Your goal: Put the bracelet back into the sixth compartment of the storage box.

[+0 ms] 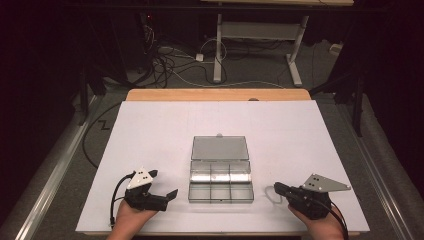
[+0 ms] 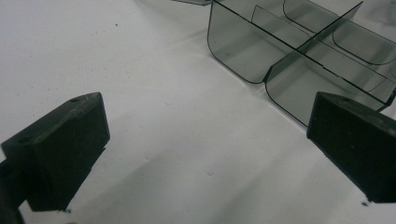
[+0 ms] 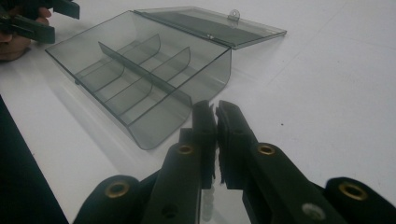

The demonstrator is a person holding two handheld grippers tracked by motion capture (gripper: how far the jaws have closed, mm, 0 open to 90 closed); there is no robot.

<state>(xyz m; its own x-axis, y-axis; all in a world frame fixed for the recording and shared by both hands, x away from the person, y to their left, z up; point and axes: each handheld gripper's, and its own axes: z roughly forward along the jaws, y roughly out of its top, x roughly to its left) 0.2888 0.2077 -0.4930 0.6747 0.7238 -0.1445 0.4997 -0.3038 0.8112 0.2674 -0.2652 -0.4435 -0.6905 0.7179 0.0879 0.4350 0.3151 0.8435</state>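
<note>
Your two hands sit at the near edge of the white table [image 1: 150, 125], one gripper each, and the clear divided box [image 1: 220, 176] lies between them, a little farther in. Left gripper [image 1: 162, 186]: jaws spread wide, nothing between them, hovering just off the box's left side; in the left gripper view the box wall [image 2: 243, 46] stands right ahead of the far jaw. Right gripper [image 1: 278, 188]: jaws pressed together, and in its own view the tips [image 3: 215, 112] meet with only a sliver of gap. Something small and pale may sit low between them, but I can't tell what, or whether it's held at all. The box is open, its lid [image 1: 220, 148] folded flat back on the table, hinged along the far side. Compartments look bare from above. So the opening looks done; as I read it, filling or closing is what's left for you, and neither gripper touches the box yet.
</note>
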